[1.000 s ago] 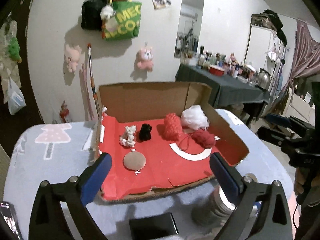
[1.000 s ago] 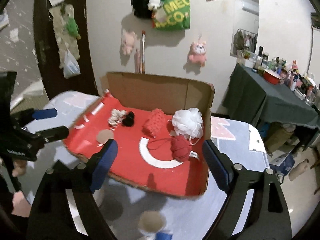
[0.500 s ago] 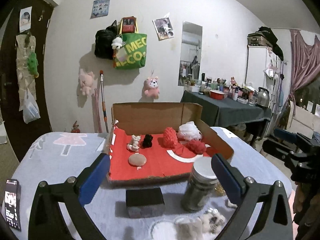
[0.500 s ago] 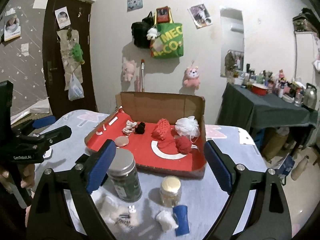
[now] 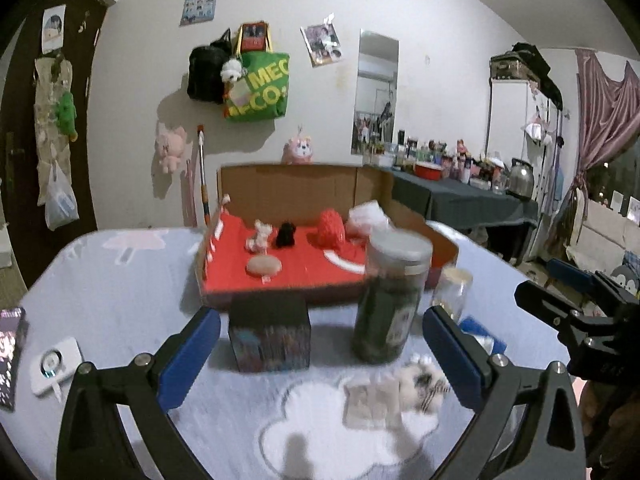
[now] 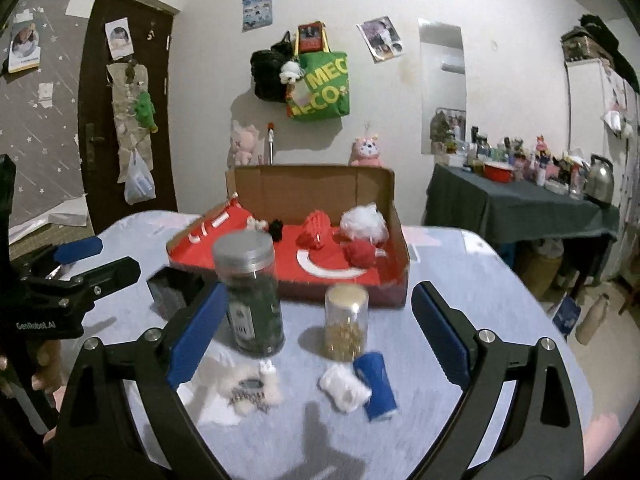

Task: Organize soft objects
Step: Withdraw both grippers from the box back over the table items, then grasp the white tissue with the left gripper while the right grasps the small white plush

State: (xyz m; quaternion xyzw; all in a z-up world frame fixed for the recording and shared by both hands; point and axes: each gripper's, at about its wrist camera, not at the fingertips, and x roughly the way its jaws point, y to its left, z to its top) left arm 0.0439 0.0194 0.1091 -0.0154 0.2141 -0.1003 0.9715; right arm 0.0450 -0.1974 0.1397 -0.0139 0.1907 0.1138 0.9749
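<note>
My left gripper (image 5: 322, 344) is wide apart and my right gripper (image 6: 316, 332) is opening, both empty, over the table's (image 6: 460, 420) bare near edge. The small white plush (image 6: 344, 390) and blue cloth (image 6: 376, 384) lie just ahead, with a dark jar (image 6: 250, 292), a small jar (image 6: 346, 326) and a black box (image 5: 270, 332) standing before the red cardboard box (image 6: 348, 276).

**Lived-in room of a home**

Plush toys (image 6: 365, 150) and a green tote bag (image 6: 322, 86) hung on the wall, beside a mirror (image 6: 443, 88). Side table (image 6: 516, 208) crowded with bottles and a kettle (image 6: 599, 179). Pink curtain (image 5: 604, 120) at the window.

Left gripper (image 5: 320, 344) over the table (image 5: 120, 300)
Jaws wide apart, empty; black box (image 5: 270, 336) and dark jar (image 5: 390, 300) stand before the red-lined carton (image 5: 288, 272).
</note>
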